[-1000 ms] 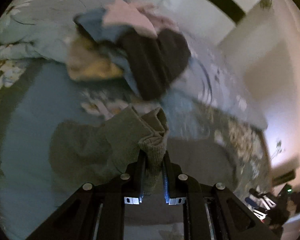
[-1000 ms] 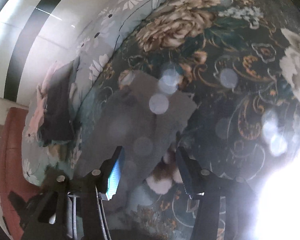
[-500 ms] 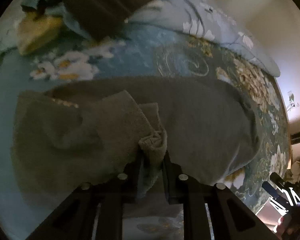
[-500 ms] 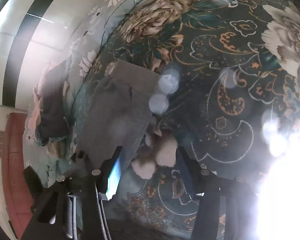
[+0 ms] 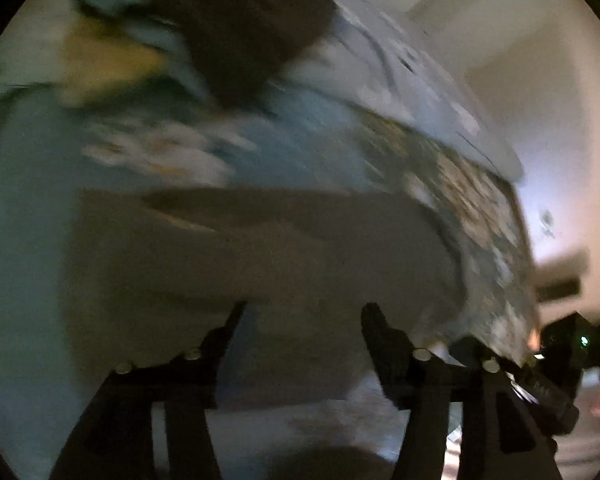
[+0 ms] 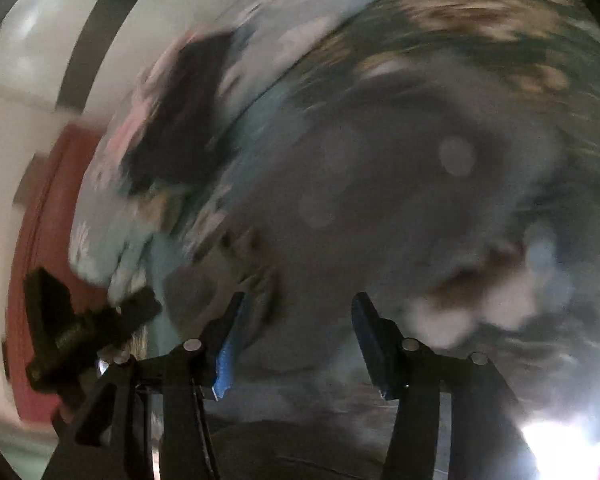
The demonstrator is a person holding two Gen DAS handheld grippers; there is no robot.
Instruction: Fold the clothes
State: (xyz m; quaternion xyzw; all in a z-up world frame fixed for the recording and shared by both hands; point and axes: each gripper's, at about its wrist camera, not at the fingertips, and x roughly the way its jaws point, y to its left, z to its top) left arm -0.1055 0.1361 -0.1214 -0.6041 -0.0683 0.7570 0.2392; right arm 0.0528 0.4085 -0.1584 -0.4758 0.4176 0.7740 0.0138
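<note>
Your left gripper [image 5: 302,316] now has its jaws spread wide with nothing between them; half a second ago they were pinched on a bunched corner of the grey garment [image 5: 260,248], so you have just let that corner go. The cloth lies on the bed [image 5: 32,208] just ahead of the jaws, spread as a broad, flattish sheet with a long straight edge across its far side, where a moment ago a crumpled hump stood at the fingers. Your right gripper [image 6: 296,316] also has its jaws wide and empty, as they were in the earlier views, and it now looks over the same grey garment [image 6: 380,200] from the other side. Both views are smeared by motion, so you cannot read seams or count layers, and whether that straight edge is a fold line or a hem is not clear. For the task, this reads as one fold laid down and released: the garment rests on the bed, free of both tools. Further up the bed, well apart from it, the pile [image 5: 236,36] of dark, yellow and pale clothes sits heaped, which suggests more pieces wait for you.
</note>
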